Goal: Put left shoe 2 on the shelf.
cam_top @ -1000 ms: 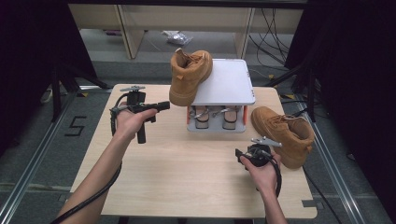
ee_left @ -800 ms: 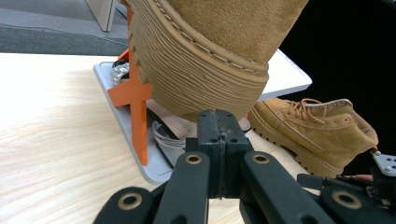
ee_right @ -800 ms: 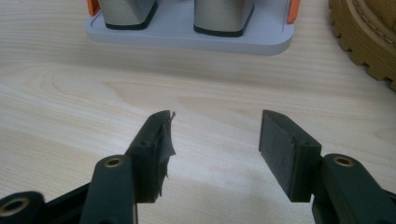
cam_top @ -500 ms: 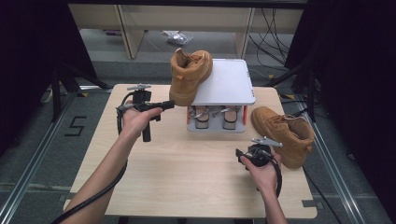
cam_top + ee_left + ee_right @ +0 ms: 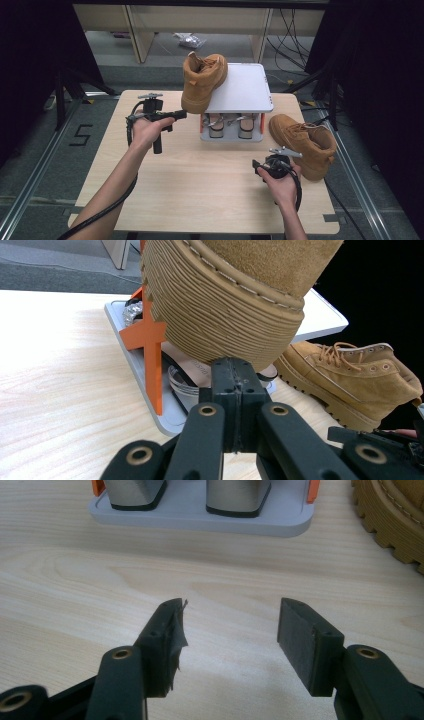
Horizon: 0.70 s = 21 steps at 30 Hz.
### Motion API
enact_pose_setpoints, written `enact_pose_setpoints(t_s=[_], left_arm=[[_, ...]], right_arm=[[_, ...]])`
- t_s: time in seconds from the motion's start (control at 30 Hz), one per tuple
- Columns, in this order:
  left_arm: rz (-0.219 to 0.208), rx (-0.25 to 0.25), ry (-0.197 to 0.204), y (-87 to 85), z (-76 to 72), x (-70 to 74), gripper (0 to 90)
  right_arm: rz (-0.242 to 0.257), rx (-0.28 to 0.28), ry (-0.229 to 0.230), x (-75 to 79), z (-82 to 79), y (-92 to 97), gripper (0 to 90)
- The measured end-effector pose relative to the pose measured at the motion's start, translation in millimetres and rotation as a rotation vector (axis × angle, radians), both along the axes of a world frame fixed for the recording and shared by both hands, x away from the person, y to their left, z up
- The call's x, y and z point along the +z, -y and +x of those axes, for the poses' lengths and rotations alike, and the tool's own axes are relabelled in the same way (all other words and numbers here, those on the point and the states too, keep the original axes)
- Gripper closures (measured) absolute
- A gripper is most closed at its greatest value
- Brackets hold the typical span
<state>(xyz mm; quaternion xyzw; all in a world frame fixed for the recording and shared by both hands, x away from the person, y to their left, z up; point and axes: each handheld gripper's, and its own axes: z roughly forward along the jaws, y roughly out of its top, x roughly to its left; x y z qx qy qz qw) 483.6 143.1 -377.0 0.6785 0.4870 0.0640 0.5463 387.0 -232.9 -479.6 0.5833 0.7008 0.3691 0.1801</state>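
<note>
The left gripper, jaws pressed together on nothing, is pointing at the boot that is overhanging the rack's left edge, its sole nearly touching the jaws and hiding the rack's lower shelf. The right gripper, jaws apart, is hovering over bare table in front of the rack, beside a second boot.

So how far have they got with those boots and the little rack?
About halfway, it seems. One tan boot already sits on the white top of the shoe rack, its toe hanging over the left edge. The left gripper, jaws shut and empty, is at that boot's sole, probably nudging it into place. The second boot lies on the table beside the open right gripper, not yet picked up.
</note>
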Motion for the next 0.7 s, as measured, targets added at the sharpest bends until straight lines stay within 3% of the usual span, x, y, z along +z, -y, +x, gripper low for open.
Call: enact_pose_setpoints(t_s=[0.1,0.3,0.33,0.4,0.7], left_arm=[[-0.007,-0.006,-0.003,-0.6,0.6,0.2,89.9],[-0.003,-0.001,-0.001,0.3,0.4,0.9,89.9],[-0.001,0.001,-0.001,0.7,0.3,1.2,89.9],[-0.001,-0.001,-0.001,1.4,0.2,1.3,90.0],[-0.011,-0.007,-0.006,7.5,1.7,1.5,90.0]], right_arm=[[-0.009,0.004,0.0,-0.4,0.3,0.0,45.0],[0.02,-0.005,0.002,-2.3,0.7,-2.6,44.9],[-0.001,-0.002,-0.007,-1.1,0.2,-1.6,45.0],[0.011,-0.004,0.006,-2.6,0.9,-2.6,45.0],[0.003,0.0,-0.016,-1.3,0.1,-3.3,44.8]])
